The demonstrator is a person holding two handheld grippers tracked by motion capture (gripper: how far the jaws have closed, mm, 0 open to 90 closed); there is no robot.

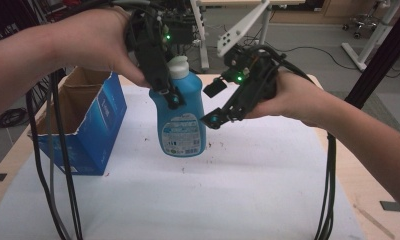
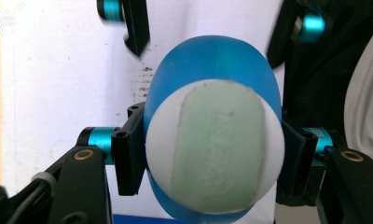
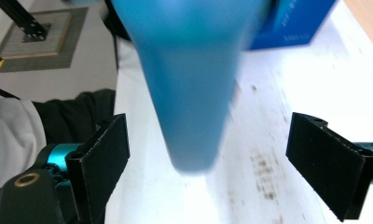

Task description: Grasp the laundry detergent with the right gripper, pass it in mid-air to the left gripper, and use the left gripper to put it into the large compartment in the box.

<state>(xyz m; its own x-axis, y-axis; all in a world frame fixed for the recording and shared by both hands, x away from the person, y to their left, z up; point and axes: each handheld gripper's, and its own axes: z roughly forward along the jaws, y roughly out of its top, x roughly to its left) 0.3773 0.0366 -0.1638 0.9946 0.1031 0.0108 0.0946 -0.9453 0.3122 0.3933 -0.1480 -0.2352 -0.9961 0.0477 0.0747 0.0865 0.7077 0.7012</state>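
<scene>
A blue detergent bottle [image 1: 180,122] with a white cap [image 1: 178,67] hangs upright over the white sheet. My left gripper [image 1: 170,97] comes down from above and is shut on the bottle's upper part, just below the cap. In the left gripper view both pads press the sides under the cap [image 2: 217,149]. My right gripper [image 1: 213,104] is at the bottle's right side with its jaws wide apart. In the right gripper view the blurred bottle [image 3: 189,84] stands between the open jaws of my right gripper [image 3: 215,165], with a gap on each side.
An open blue cardboard box [image 1: 83,125] stands at the left on the white sheet [image 1: 248,190], close to the bottle. Black cables [image 1: 53,165] hang down at the left and the right front. The wooden table edge [image 1: 373,210] shows at the right.
</scene>
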